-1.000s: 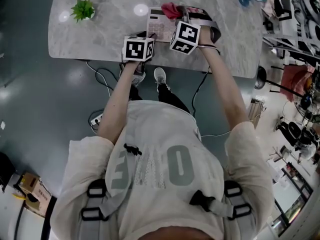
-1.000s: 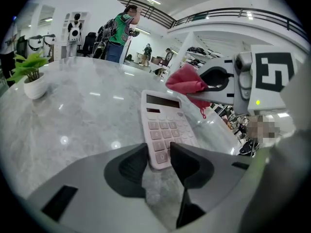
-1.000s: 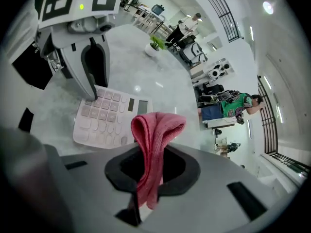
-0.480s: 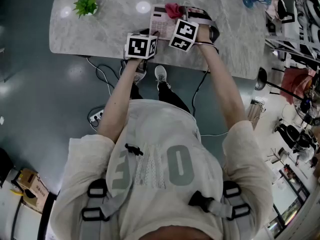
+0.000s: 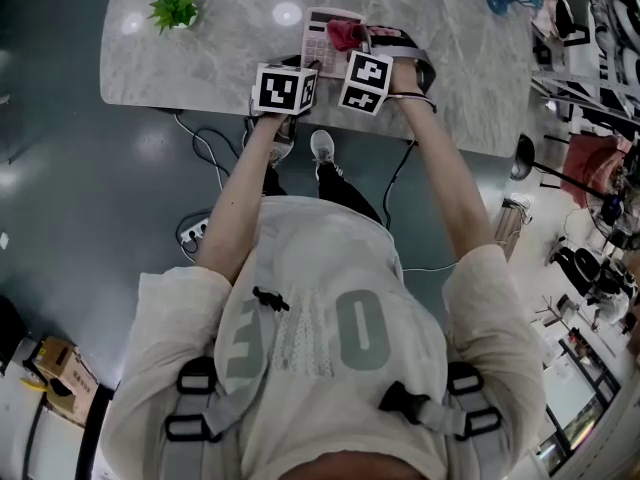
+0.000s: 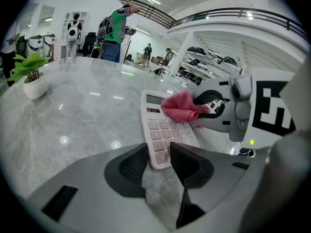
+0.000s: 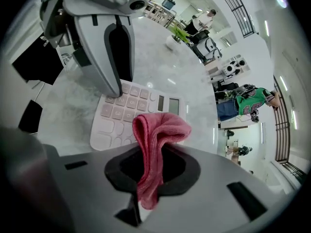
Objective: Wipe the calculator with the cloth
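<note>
Grey marble tabletop (image 5: pixel 200 58) in a bright open hall. Near its front edge, a pale pink calculator (image 5: pixel 318 40) pinched at the near end by the left hand-held gripper (image 6: pixel 158 161), probably to stop it sliding. Right hand-held gripper (image 7: pixel 150 166) clamped on a folded red cloth (image 7: pixel 158 130), with the fold over the keys - seemingly placed for wiping.

The right claw (image 7: pixel 151 168) clamps the pink cloth (image 7: pixel 160 130), whose folded end projects over the calculator (image 7: pixel 119 114) (keys up). The left claw (image 7: pixel 114 84) meets the calculator's edge on the counter (image 7: pixel 163 64).
</note>
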The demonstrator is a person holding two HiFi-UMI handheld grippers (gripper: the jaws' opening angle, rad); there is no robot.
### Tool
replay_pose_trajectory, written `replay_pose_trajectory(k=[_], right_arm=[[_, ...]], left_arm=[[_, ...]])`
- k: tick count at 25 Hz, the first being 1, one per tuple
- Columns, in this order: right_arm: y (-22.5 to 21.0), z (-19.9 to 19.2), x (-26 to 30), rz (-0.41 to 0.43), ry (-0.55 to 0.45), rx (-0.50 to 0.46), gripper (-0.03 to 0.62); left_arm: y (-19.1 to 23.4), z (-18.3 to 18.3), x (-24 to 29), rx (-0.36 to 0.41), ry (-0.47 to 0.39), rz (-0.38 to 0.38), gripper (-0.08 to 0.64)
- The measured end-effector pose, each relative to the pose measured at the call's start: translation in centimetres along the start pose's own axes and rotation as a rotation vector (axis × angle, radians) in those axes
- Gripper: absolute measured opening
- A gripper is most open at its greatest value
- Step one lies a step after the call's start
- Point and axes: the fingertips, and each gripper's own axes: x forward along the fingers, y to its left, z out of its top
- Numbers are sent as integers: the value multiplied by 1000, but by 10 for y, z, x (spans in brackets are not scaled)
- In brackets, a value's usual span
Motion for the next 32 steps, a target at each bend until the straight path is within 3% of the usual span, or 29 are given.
replay_pose_trajectory(k=[32], right_arm=[[97, 18, -44, 120, -64, -56, 55]], left_arm=[[-1, 0, -2, 0, -2, 3, 161]])
